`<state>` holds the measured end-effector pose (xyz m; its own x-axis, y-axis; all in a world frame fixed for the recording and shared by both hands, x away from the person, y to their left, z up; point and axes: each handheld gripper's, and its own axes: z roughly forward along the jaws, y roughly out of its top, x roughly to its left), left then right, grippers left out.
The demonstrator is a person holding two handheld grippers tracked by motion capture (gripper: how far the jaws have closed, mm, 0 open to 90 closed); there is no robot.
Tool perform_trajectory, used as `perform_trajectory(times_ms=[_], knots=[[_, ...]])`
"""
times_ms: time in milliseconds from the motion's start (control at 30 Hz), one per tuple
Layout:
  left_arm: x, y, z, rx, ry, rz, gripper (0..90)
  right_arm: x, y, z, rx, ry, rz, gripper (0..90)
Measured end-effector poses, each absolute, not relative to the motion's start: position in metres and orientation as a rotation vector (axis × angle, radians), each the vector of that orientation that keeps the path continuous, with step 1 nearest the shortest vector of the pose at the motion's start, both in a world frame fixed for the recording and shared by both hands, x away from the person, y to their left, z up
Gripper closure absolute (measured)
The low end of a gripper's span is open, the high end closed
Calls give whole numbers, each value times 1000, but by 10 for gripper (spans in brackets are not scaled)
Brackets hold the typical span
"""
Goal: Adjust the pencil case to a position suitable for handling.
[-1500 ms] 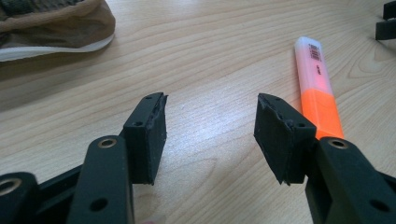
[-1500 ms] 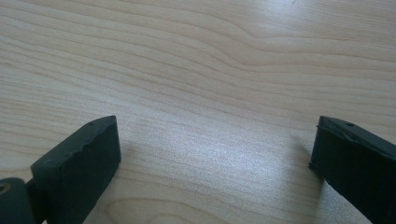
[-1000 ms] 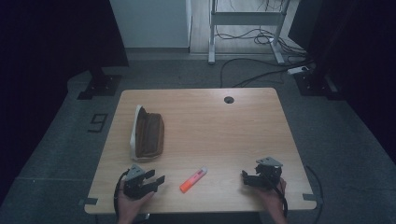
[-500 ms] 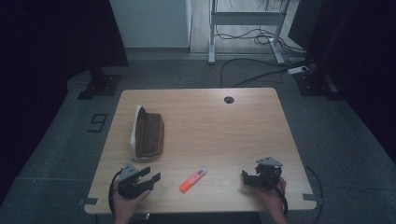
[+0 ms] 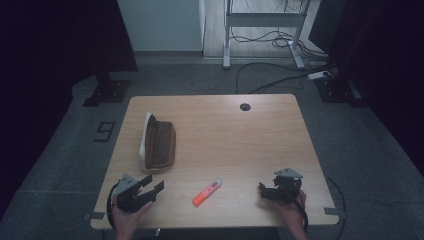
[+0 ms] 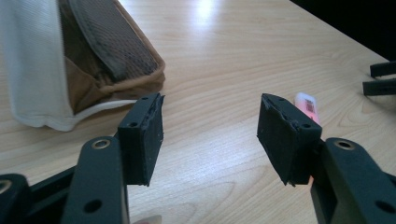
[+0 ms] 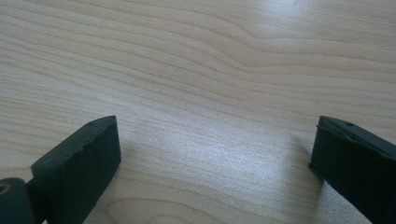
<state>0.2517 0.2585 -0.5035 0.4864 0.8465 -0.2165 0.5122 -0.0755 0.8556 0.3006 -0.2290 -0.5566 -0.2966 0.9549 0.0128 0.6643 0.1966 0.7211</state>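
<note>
An orange highlighter pen point(image 5: 207, 192) with a pale cap lies near the table's front edge, between my two grippers. Behind my left gripper's right jaw, the pen's pale end point(image 6: 307, 104) peeks out. A brown zip pouch point(image 5: 158, 143) with a white side lies on the left half of the table, and its corner point(image 6: 93, 65) sits just beyond my left jaw. My left gripper point(image 5: 153, 184) point(image 6: 210, 126) stands open and empty at the front left corner. My right gripper point(image 5: 263, 190) point(image 7: 212, 154) rests open over bare wood at the front right.
The wooden table point(image 5: 240, 135) has a cable hole point(image 5: 244, 106) at the back middle. Dark floor surrounds it, with a desk frame and cables point(image 5: 270, 60) behind. The other gripper's jaws point(image 6: 380, 77) show at the far right in the left gripper view.
My left gripper has slid a little to the left along the front edge, away from the pen. The right gripper, the pen and the pouch have stayed put.
</note>
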Motion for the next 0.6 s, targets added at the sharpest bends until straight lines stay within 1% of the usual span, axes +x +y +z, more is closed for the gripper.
perform_trajectory(times_ms=[600], knots=[[246, 282, -494, 1639, 1224, 512, 318, 301, -229, -557, 1507, 2036, 877, 12]])
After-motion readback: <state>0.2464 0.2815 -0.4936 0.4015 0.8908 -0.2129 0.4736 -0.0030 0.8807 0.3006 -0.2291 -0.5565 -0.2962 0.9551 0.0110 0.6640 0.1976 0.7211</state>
